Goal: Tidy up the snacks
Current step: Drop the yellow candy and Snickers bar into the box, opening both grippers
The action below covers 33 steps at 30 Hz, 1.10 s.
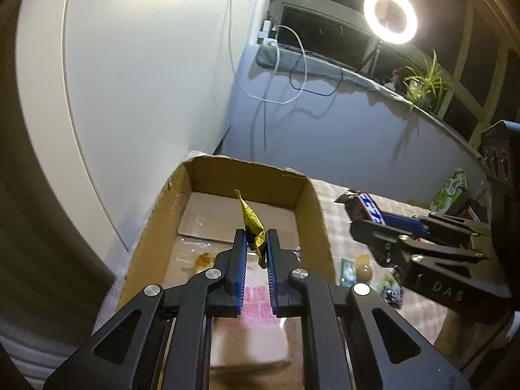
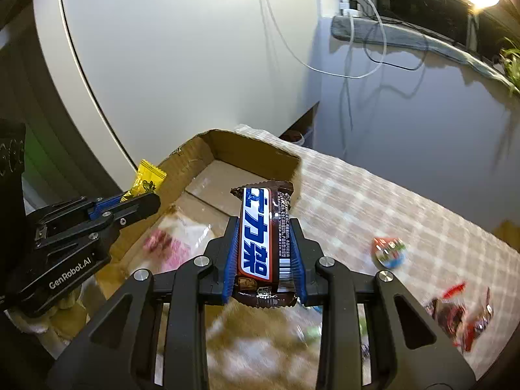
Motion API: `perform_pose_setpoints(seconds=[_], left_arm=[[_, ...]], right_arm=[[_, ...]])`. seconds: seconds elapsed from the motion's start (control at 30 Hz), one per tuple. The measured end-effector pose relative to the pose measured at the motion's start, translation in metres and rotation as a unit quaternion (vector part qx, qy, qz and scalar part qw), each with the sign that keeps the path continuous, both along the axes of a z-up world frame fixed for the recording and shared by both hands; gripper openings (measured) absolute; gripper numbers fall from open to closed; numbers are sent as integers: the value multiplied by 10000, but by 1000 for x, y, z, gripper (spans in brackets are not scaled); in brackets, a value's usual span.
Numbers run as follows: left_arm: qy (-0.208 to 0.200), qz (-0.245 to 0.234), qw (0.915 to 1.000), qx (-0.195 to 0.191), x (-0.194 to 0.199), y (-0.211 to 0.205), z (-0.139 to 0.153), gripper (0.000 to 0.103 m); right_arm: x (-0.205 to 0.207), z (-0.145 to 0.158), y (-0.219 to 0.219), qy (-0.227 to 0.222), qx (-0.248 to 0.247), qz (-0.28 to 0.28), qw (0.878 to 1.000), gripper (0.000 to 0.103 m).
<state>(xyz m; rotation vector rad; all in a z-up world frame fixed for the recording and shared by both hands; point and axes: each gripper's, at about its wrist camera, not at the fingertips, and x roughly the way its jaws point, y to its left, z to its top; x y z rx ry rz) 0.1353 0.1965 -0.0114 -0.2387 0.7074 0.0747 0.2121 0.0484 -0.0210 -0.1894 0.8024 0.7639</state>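
My left gripper (image 1: 255,239) is shut on a small yellow candy packet (image 1: 252,224), held edge-on over the open cardboard box (image 1: 152,224). In the right wrist view the same packet (image 2: 148,178) shows flat in the left gripper (image 2: 139,200), at the box's left wall. My right gripper (image 2: 265,230) is shut on a brown chocolate bar (image 2: 265,237) with a white and blue label. It hangs above the box's near right corner. The left wrist view shows that bar (image 1: 364,206) in the right gripper (image 1: 360,217), right of the box (image 2: 227,149).
A pink and white packet (image 2: 172,243) lies inside the box. Loose snacks lie on the checked cloth (image 2: 373,201): a round red one (image 2: 388,250) and red-brown wrappers (image 2: 461,315). A green packet (image 1: 451,188) stands at the right. A ring light (image 1: 390,16), cables and a plant (image 1: 425,79) are behind.
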Motion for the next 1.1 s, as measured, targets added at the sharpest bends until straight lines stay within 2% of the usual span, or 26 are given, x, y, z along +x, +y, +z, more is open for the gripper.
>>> perform_pose_setpoints(seconds=[0.33, 0.67, 0.77, 0.8, 0.87, 0.9, 1.03, 1.1], left_arm=[[128, 31, 9999, 29, 15, 15, -5, 10], [194, 140, 9997, 25, 18, 24, -7, 11], [198, 179, 9996, 41, 18, 26, -6, 14], [199, 184, 9996, 52, 19, 26, -6, 17], [178, 212, 9996, 97, 17, 26, -5, 19], [174, 215, 9996, 108, 18, 25, -5, 20], [138, 220, 9996, 118, 15, 24, -1, 21], [103, 221, 9996, 134, 12, 22, 2, 30]], right_arm=[[28, -20, 43, 157, -151, 100, 9997, 30], [35, -26, 57, 182, -194, 175, 9995, 30], [34, -24, 57, 147, -193, 187, 9995, 30], [34, -24, 57, 134, -201, 183, 9995, 32], [33, -22, 56, 76, -199, 156, 9997, 49], [32, -20, 54, 38, -192, 141, 9997, 51], [29, -15, 49, -9, -154, 105, 9998, 53], [27, -12, 46, -34, -152, 89, 9998, 56]])
